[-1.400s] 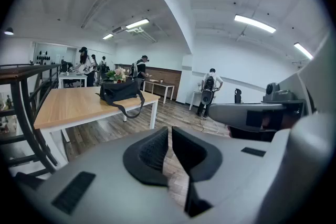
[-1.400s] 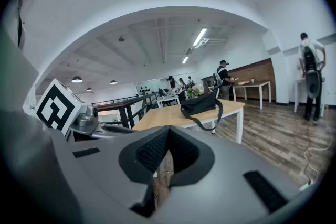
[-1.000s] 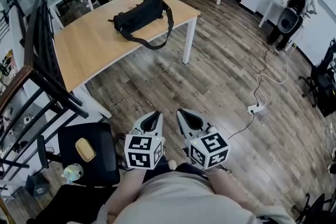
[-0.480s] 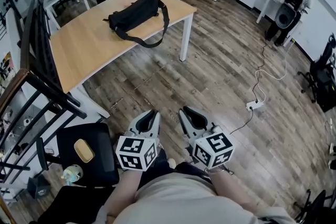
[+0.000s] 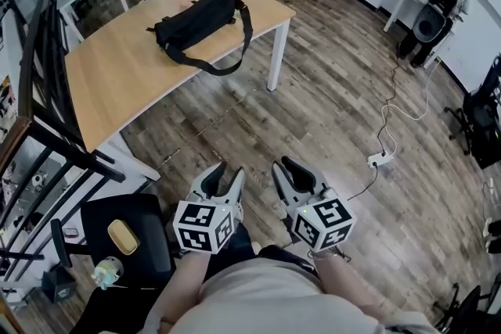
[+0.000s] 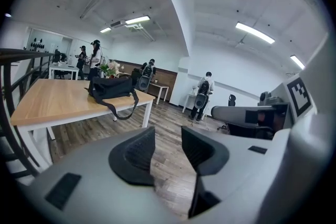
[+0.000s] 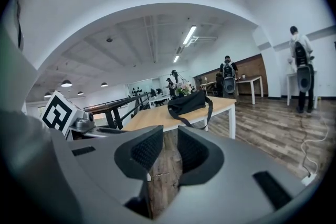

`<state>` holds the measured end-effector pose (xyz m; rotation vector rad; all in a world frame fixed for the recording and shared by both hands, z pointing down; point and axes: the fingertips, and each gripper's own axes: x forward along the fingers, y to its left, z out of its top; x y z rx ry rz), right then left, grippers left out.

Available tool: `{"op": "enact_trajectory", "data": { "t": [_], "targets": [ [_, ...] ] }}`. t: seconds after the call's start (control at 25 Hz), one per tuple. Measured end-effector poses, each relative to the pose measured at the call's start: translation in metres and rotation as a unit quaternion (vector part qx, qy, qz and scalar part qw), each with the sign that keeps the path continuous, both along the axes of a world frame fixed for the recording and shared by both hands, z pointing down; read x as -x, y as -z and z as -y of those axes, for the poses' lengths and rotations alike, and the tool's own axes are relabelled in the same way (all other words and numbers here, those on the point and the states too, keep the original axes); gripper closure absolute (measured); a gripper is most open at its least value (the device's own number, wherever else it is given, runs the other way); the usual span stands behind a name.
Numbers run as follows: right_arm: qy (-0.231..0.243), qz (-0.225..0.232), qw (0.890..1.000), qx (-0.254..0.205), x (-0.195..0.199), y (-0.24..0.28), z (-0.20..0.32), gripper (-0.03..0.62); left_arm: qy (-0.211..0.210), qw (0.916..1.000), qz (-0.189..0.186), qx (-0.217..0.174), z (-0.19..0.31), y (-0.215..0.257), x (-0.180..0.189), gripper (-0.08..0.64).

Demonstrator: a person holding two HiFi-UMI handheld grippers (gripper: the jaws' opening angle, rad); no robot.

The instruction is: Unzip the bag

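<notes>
The black bag [image 5: 192, 19] lay on its side on the light-wood worktop [image 5: 117, 82], close to the worktop's far right corner, with its shoulder strap [image 5: 235, 51] looped over the near edge. Well apart from it, across a stretch of wood-plank floor [image 5: 337, 105], a person held both tools low and side by side in front of the body, pointing roughly toward the worktop.

The left hand-held gripper [image 5: 225, 174] had just been opening: its ribbed pads [image 6: 137, 152] stood wide apart with nothing between them, only floor showing through the gap. The right hand-held gripper [image 5: 283, 168] had also just been opening, its jaws parted by a narrower gap and likewise empty. In both gripper views the bag sat in the distance, above and beyond the jaw tips.

A black chair [image 5: 149, 207] carrying a small yellow object [image 5: 123, 236] stood to the person's left, and a white power strip [image 5: 378, 161] with its cable lay on the floor to the right.
</notes>
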<state>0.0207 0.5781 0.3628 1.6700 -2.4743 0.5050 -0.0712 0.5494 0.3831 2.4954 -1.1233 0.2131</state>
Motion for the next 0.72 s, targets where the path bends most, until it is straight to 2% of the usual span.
{"op": "enact_trajectory", "data": {
  "t": [0.4,0.72],
  "targets": [
    [0.008,-0.017,1.0,0.007,0.004,0.006,0.133,0.5,0.001,0.9999,-0.012,-0.001,0.136,0.011,0.002,0.407],
    [0.006,-0.011,1.0,-0.005,0.02,0.016,0.226,0.489,-0.021,0.9996,-0.016,-0.011,0.226,0.023,0.002,0.407]
  ]
}}
